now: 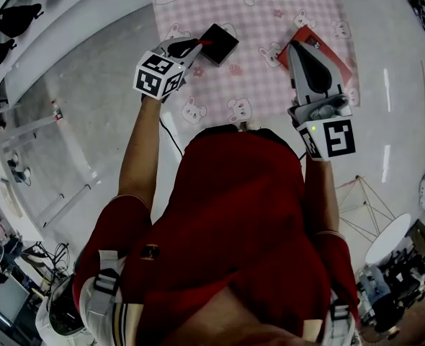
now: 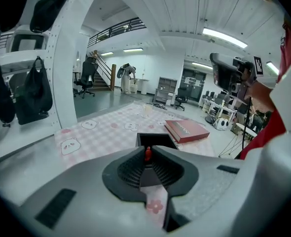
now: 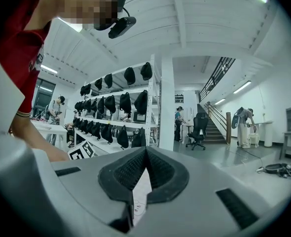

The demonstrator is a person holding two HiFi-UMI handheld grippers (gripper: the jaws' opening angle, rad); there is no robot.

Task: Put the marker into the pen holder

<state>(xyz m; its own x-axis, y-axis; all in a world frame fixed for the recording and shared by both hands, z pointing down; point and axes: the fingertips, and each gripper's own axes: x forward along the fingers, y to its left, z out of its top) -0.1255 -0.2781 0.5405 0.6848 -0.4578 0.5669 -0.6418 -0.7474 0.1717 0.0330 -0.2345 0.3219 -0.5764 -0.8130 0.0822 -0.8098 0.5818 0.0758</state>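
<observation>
My left gripper is shut on a red marker, whose tip sticks out just before the black square pen holder. In the left gripper view the marker shows as a small red stub pinched between the dark pads, with the open top of the pen holder directly behind it. The holder stands on a pink checked cloth. My right gripper hovers over a red book, shut with nothing in it; in the right gripper view its pads meet.
The red book lies on the cloth to the right of the holder. A white shelf rack hung with black bags stands at the left of the table. The grey tabletop runs around the cloth.
</observation>
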